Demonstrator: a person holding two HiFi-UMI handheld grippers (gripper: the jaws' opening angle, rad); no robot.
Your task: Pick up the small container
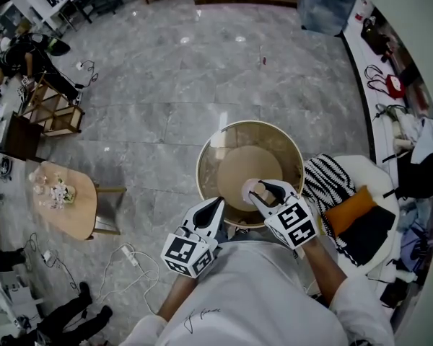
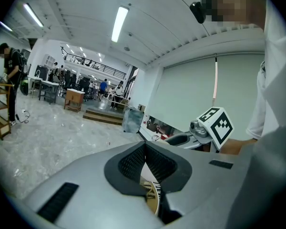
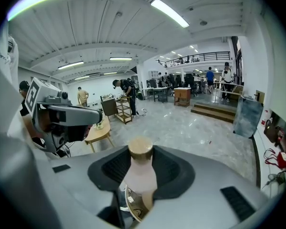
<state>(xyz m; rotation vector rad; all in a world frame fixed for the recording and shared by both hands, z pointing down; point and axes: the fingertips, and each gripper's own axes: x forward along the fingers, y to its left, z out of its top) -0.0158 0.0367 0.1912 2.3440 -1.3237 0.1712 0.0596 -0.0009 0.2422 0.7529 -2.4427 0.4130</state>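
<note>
Jaws of the right gripper are clamped on the small container, one ribbed pad pressing each side of its pale pink body. The container stands upright between them, and its round tan cap rises just above the pads. In the head view the right gripper reaches in from the near right edge of a round, gold-rimmed glass surface and holds the small container over the near part of that top. Whether the container's base touches the glass or is clear of it cannot be told. Below the container, the right gripper view shows a curved piece of the surface's rim through the gap in the jaws.

The left gripper has its jaws closed, the dark pads meeting at their tips with nothing between them. It hovers at the near left edge of the round surface, beside the right gripper and apart from the container; in the head view the left gripper points toward the rim. Its own view catches the marker cube of the right gripper off to the right.

Around the round surface lies a grey marble floor. To its right is a white armchair bearing a striped cushion and an orange cushion. Well to the left stands a smaller wooden surface with a few small items on it.
</note>
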